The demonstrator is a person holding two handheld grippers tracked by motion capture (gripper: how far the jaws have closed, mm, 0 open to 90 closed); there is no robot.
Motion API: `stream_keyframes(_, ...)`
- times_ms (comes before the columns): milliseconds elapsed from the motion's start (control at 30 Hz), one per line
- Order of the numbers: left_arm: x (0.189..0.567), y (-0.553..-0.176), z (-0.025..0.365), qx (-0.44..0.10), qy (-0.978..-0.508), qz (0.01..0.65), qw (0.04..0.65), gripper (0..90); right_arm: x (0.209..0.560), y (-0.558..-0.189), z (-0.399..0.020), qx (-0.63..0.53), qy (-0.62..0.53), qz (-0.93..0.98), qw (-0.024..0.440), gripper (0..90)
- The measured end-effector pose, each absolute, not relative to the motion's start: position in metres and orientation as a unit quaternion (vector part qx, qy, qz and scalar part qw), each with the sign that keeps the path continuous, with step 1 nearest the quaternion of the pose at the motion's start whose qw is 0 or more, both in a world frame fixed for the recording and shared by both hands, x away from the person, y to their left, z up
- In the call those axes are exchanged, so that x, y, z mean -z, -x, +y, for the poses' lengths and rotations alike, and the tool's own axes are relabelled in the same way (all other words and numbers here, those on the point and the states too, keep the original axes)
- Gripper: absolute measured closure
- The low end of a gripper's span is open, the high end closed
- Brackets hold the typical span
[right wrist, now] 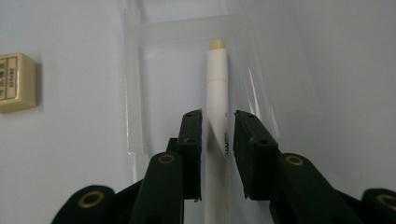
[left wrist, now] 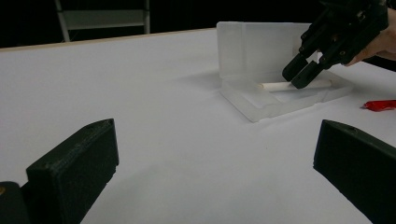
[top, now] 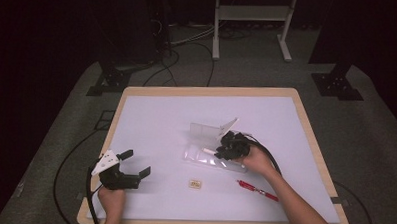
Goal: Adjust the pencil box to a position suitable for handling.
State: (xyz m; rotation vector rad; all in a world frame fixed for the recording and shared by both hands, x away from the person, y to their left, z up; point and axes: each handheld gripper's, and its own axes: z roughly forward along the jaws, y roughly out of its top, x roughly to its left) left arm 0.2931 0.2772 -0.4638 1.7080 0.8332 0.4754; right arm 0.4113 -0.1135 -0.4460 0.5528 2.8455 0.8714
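Note:
A white pen with a yellowish end lies in the tray of an open clear plastic case. My right gripper points down over the pen. Its jaws stand either side of the barrel with a thin gap on each side, so it is open. In the high view the right gripper is over the case at mid table, and the pen sticks out to its left. My left gripper rests open near the front left, with nothing between its jaws.
A small beige eraser lies in front of the case, and a red pen lies at the front right. The case lid stands up behind the tray. The table has a white top and a wooden rim.

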Motion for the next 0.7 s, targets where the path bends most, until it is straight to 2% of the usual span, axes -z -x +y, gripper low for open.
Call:
stream_keyframes(300, 0.464, -0.293, 0.277, -0.202, -0.725, 0.352, 0.557, 0.0, 0.434, -0.399, -0.121, -0.299, -0.180, 0.935, 0.060, 69.0)
stream_keyframes(700, 0.464, -0.293, 0.277, -0.203, -0.725, 0.352, 0.556, 0.0, 0.425, -0.378, -0.151, -0.318, -0.181, 0.929, 0.052, 66.6)
